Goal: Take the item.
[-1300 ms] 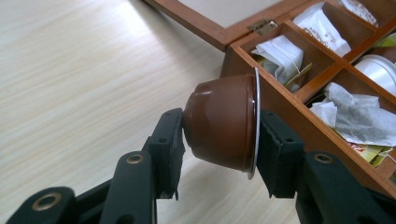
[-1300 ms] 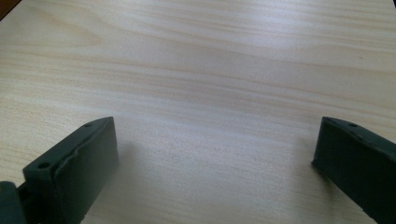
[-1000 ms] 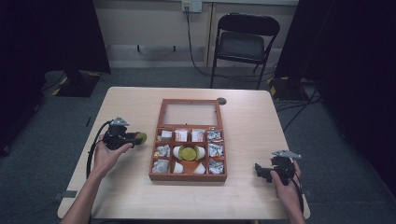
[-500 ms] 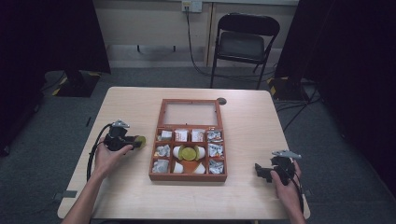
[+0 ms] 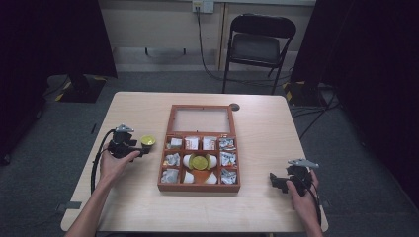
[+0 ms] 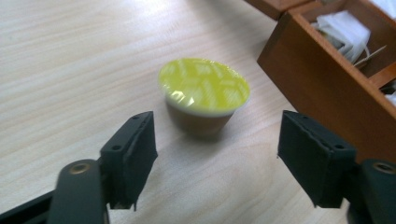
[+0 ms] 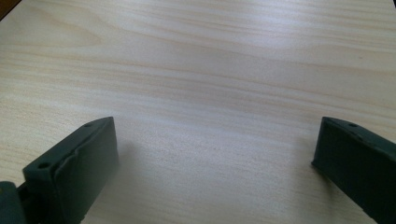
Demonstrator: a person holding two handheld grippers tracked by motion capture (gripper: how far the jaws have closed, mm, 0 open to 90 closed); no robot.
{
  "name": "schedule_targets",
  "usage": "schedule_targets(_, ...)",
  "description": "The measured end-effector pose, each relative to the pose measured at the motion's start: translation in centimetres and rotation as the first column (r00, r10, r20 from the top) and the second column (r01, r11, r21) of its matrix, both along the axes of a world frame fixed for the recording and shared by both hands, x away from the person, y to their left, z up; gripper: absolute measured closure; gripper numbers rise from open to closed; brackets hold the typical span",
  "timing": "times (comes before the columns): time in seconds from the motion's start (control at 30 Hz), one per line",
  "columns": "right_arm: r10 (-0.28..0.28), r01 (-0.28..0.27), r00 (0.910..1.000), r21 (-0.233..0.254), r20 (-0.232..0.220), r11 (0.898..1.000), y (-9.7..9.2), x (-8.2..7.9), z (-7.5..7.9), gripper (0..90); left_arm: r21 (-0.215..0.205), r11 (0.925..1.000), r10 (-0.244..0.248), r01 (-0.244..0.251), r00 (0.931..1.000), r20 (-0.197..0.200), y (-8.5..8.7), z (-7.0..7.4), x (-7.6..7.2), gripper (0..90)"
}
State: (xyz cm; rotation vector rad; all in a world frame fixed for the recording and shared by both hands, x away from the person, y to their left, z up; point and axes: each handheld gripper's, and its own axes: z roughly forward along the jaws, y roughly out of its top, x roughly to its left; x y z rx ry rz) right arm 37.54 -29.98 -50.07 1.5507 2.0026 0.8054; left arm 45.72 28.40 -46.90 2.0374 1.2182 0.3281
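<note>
Left gripper (image 5: 141, 149) sits at the table's (image 5: 138, 108) left side in the person's left hand (image 5: 114, 164), jaws pointing right toward the wooden box (image 5: 199, 186). Its jaws have just been opening and now stand apart, pads off the coffee capsule (image 6: 203, 95), which stands upright on the table just ahead of the jaw tips with its yellow-green foil lid up and brown cup below. The capsule is just left of the box's wall, not touching it. The box lies mid-table with its glass lid (image 5: 200, 120) open at the far side; compartments hold tea sachets (image 5: 172, 159), and the middle one holds another yellow-lidded capsule (image 5: 199, 161). Right gripper (image 5: 274, 181) rests at the near right corner in the right hand (image 5: 302, 200), jaws wide, bare wood between them.
</note>
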Motion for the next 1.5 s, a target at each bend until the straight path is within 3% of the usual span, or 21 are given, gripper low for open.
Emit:
schedule_targets(0.3, -0.001, 0.001, 1.0000, 0.000, 0.000, 1.000, 0.0, 0.0, 0.0, 0.0, -0.012, 0.9997, -0.021, 0.021, 0.9979, 0.062, 0.5, 1.5, -1.1, 18.7)
schedule_targets(0.47, -0.001, 0.001, 1.0000, 0.000, 0.000, 1.000, 0.0, 0.0, 0.0, 0.0, -0.048, 0.9983, -0.030, 0.034, 0.9958, 0.087, 1.2, 2.6, -2.1, 18.2)
schedule_targets(0.53, 0.000, 0.000, 1.0000, 0.000, 0.000, 1.000, 0.0, 0.0, 0.0, 0.0, -0.024, 0.9996, -0.015, 0.017, 0.9968, 0.078, 1.7, 3.0, -2.7, 18.0)
schedule_targets(0.63, -0.001, 0.001, 1.0000, 0.000, 0.000, 1.000, 0.0, 0.0, 0.0, 0.0, -0.070, 0.9975, 0.018, -0.013, 0.9977, 0.065, 2.7, 3.0, -3.3, 18.1)
schedule_targets(0.73, -0.001, 0.001, 1.0000, 0.001, 0.000, 1.000, 0.0, 0.0, 0.0, 0.0, -0.025, 0.9992, 0.034, -0.033, 0.9972, 0.067, 3.4, 2.9, -4.0, 18.1)
schedule_targets(1.0, -0.001, 0.001, 1.0000, 0.001, 0.000, 1.000, 0.0, 0.0, 0.0, 0.0, 0.007, 0.9997, 0.025, -0.026, 0.9977, 0.063, 4.4, 2.5, -6.4, 18.0)
schedule_targets(1.1, 0.000, 0.000, 1.0000, 0.000, 0.000, 1.000, 0.0, 0.0, 0.0, 0.0, -0.051, 0.9977, 0.046, -0.044, 0.9984, 0.034, 4.9, 2.3, -7.2, 18.3)
schedule_targets(1.13, -0.001, 0.001, 1.0000, 0.001, 0.000, 1.000, 0.0, 0.0, 0.0, 0.0, -0.049, 0.9976, 0.050, -0.048, 0.9983, 0.031, 5.0, 2.1, -7.4, 18.3)
schedule_targets(1.2, 0.000, 0.000, 1.0000, 0.000, 0.000, 1.000, 0.0, 0.0, 0.0, 0.0, -0.006, 0.9968, 0.080, -0.080, 0.9961, 0.036, 5.1, 1.5, -7.6, 18.2)
schedule_targets(1.23, -0.001, 0.001, 1.0000, 0.000, 0.000, 1.000, 0.0, 0.0, 0.0, 0.0, 0.000, 0.9961, 0.088, -0.088, 0.9956, 0.032, 5.1, 1.0, -7.7, 17.7)
schedule_targets(1.3, 0.000, 0.000, 1.0000, 0.001, 0.000, 1.000, 0.0, 0.0, 0.0, 0.0, 0.051, 0.9949, 0.087, -0.087, 0.9961, 0.015, 4.9, -0.1, -7.8, 17.9)
schedule_targets(1.37, 0.000, 0.000, 1.0000, 0.000, 0.000, 1.000, 0.0, 0.0, 0.0, 0.0, 0.070, 0.9961, 0.054, -0.054, 0.9985, -0.006, 4.7, -0.8, -7.8, 17.7)
schedule_targets(1.43, 0.000, 0.000, 1.0000, 0.000, 0.000, 1.000, 0.0, 0.0, 0.0, 0.0, 0.134, 0.9910, 0.011, -0.006, 0.9994, -0.032, 4.2, -1.3, -7.8, 17.9)
schedule_targets(1.47, -0.001, 0.001, 1.0000, 0.001, 0.000, 1.000, 0.0, 0.0, 0.0, 0.0, 0.126, 0.9919, 0.019, -0.016, 0.9995, -0.024, 3.9, -1.8, -7.9, 17.5)
schedule_targets(1.5, 0.000, 0.000, 1.0000, 0.000, 0.000, 1.000, 0.0, 0.0, 0.0, 0.0, 0.090, 0.9957, 0.023, -0.019, 0.9990, -0.038, 4.0, -1.9, -7.9, 17.5)
